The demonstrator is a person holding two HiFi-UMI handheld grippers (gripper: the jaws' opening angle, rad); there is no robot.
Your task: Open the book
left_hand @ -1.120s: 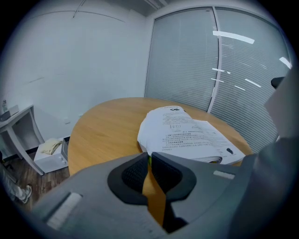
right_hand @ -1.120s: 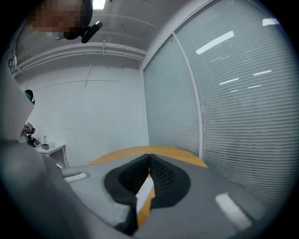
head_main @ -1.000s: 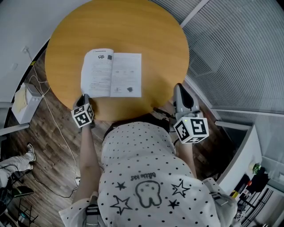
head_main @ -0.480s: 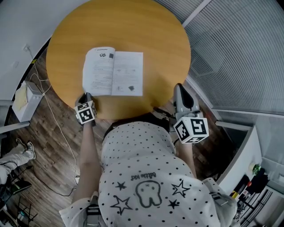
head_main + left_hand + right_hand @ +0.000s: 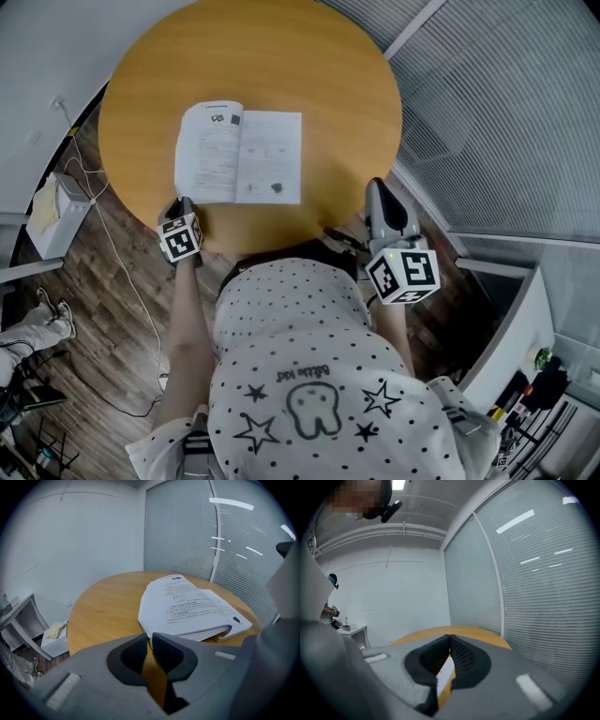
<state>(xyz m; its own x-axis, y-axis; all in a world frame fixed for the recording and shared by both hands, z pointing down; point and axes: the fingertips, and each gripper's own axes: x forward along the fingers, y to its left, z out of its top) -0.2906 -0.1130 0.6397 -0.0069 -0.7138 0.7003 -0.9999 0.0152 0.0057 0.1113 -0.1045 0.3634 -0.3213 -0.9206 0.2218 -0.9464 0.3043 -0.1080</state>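
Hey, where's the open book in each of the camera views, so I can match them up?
Head view: the book lies open, left of centre in the upper half.
Left gripper view: it sits right of centre, with the stacked page edges facing the camera.
Right gripper view: no book can be made out.
Shared landmark: the round wooden table, whose top shows in all three views.

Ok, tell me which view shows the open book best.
The head view: the book lies open on the round table, both pages whole from above. The left gripper view shows it near, low and foreshortened. The right gripper view shows at most a white sliver.
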